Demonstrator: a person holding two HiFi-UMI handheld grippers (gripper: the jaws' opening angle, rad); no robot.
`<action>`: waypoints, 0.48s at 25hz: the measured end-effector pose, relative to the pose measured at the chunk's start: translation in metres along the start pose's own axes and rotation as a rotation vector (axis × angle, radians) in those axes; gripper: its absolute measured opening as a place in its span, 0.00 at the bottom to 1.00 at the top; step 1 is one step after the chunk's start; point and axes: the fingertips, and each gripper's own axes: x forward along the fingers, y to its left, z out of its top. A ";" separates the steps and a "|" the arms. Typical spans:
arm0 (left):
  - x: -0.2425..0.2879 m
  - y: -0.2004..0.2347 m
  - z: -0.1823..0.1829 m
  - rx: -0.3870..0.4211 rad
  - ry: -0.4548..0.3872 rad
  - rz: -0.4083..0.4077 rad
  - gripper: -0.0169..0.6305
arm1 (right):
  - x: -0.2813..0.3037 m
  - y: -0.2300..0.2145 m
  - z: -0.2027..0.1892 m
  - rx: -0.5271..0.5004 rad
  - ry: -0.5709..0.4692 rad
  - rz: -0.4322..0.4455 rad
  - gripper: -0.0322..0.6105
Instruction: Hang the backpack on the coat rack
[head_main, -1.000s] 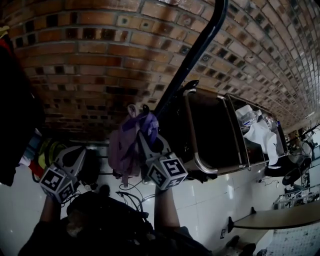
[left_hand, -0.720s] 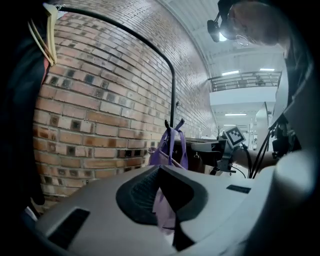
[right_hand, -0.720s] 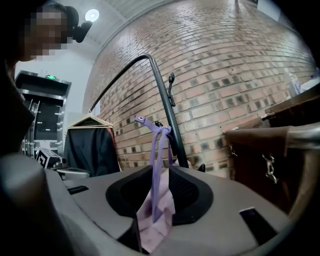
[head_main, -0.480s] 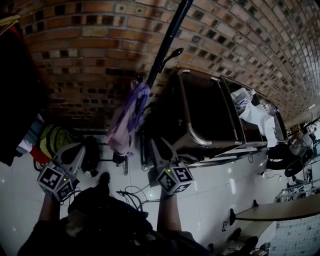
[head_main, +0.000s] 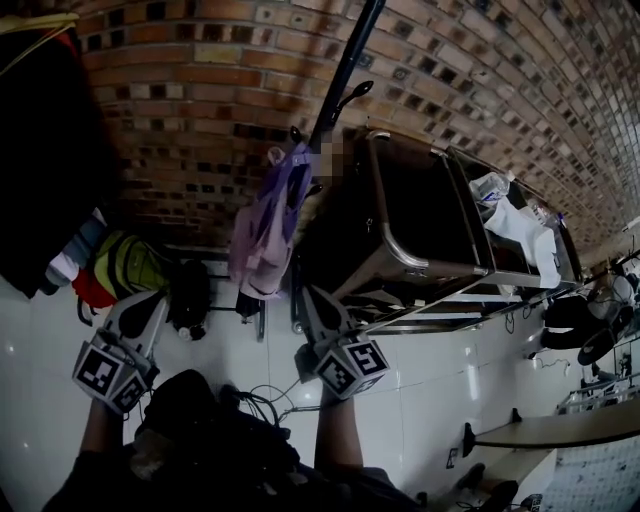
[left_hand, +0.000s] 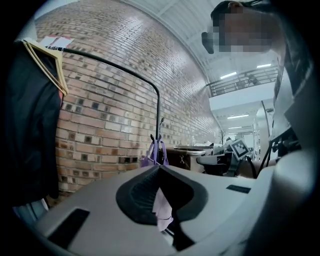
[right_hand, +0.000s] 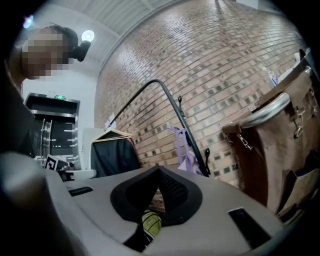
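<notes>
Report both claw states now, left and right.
Left claw: closed, holding nothing.
Right claw: closed, holding nothing; the backpack hangs on the coat rack.

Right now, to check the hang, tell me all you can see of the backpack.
The backpack is lilac and purple, of soft cloth. It hangs limp by its purple top straps from the black rack pole, clear of the floor, before the brick wall. Nothing but the rack seems to touch it.
</notes>
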 end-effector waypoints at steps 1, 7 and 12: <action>-0.006 0.001 -0.001 -0.004 -0.001 0.002 0.05 | 0.000 0.012 0.000 -0.013 -0.002 0.025 0.06; -0.052 0.007 -0.009 -0.025 -0.022 -0.008 0.05 | -0.001 0.091 -0.014 -0.155 0.046 0.157 0.06; -0.115 0.020 -0.010 -0.021 -0.019 -0.026 0.05 | -0.002 0.154 -0.027 -0.195 0.011 0.093 0.06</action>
